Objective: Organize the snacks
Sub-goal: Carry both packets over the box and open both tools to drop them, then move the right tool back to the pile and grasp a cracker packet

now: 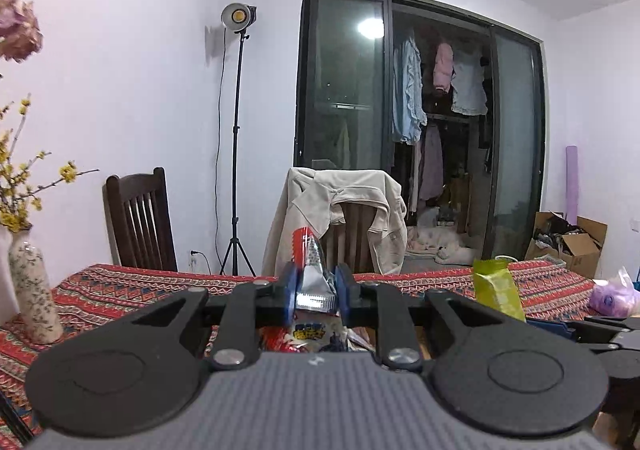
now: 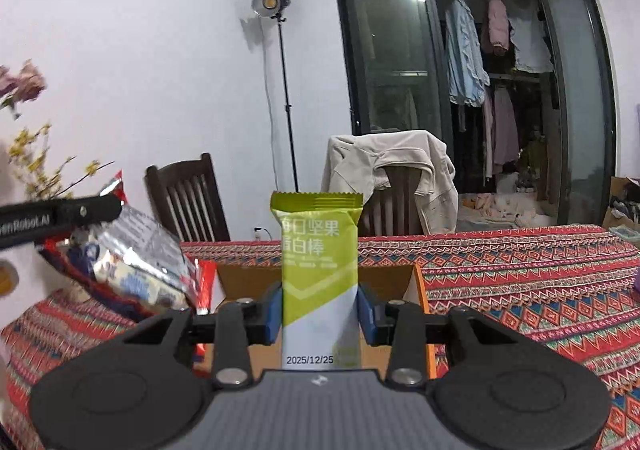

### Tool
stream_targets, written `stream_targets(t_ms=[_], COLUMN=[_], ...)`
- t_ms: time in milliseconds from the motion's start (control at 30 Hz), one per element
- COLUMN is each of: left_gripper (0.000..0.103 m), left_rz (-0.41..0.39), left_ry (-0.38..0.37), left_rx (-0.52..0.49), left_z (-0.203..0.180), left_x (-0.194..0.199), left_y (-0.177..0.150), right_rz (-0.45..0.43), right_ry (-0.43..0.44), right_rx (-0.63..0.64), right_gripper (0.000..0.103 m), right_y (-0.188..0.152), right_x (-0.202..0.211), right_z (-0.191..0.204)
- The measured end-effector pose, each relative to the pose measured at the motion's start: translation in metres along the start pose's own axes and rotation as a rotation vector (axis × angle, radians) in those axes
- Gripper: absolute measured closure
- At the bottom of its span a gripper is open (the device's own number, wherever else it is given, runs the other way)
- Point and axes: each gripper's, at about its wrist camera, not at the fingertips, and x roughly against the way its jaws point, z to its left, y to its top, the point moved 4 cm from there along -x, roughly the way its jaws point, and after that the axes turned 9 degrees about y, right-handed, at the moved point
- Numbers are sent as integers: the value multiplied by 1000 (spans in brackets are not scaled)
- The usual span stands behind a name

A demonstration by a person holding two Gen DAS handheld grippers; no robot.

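left fingers grip a silver-red packet; right fingers grip a green bar above the box.

Two wrist fisheyes facing the draped chair, sharing table, lamp, wardrobe

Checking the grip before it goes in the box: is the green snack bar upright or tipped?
Upright: the green-and-white wrapped snack bar stands vertically between the right gripper's blue pads, crimped end on top.
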Motion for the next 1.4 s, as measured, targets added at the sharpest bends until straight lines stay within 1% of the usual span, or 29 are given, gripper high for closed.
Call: stream_targets(t_ms=[100, 167, 267, 367, 467, 533, 667, 733, 767, 800, 833, 867, 900, 933, 1000, 1067, 1200, 1400], left_gripper=[82, 82, 82, 82, 82, 82, 80, 78, 68, 59, 35, 11, 2, 0, 0, 0, 0, 0], left_rz=[33, 68, 111, 143, 180, 210, 244, 252, 249, 241, 232, 222, 209, 195, 186, 187, 185, 176], left_ry=[6, 18, 29, 45, 49, 51, 71, 78, 84, 87, 94, 103, 114, 122, 109, 95, 114, 112], left_rx=[4, 11, 31, 51, 66, 50, 32, 35, 33, 29, 28, 33, 38, 43, 50, 68, 74, 71], left_z=[-5, -6, -3, 5, 12, 15, 21, 24, 25, 25, 26, 27, 27, 28, 26, 26, 27, 27], left_x=[-29, -49, -73, -93, -110, -118, -127, -127, -126, -125, -122, -119, -115, -112, -109, -108, -107, -100], left_y=[-1, -8, -21, -38, -54, -63, -77, -79, -79, -80, -80, -79, -78, -76, -72, -71, -70, -65], right_rz=[0, 9, 21, 50, 61, 88, 153, 186, 202, 207, 208, 204, 199, 189, 166, 144, 114, 100], right_ry=[-27, -45, -71, -69, -58, -38, -31, -33, -38, -43, -43, -39, -33, -25, -8, -9, -20, -21], right_rx=[-30, -55, -66, -116, -128, -143, -132, -130, -127, -123, -122, -123, -123, -122, -120, -118, -104, -84], right_gripper=[66, 66, 66, 66, 66, 66, 65, 62, 62, 58, 45, 38, 21, 9, 5, 0, 0, 0], right_y=[11, 16, 14, 2, -11, -21, -33, -40, -43, -45, -45, -46, -45, -44, -43, -41, -38, -35], right_x=[-26, -47, -75, -99, -112, -119, -134, -138, -140, -140, -139, -138, -136, -133, -128, -122, -116, -109], right_z=[-9, -18, -32, -46, -53, -54, -56, -56, -57, -56, -56, -56, -55, -54, -52, -52, -53, -48])
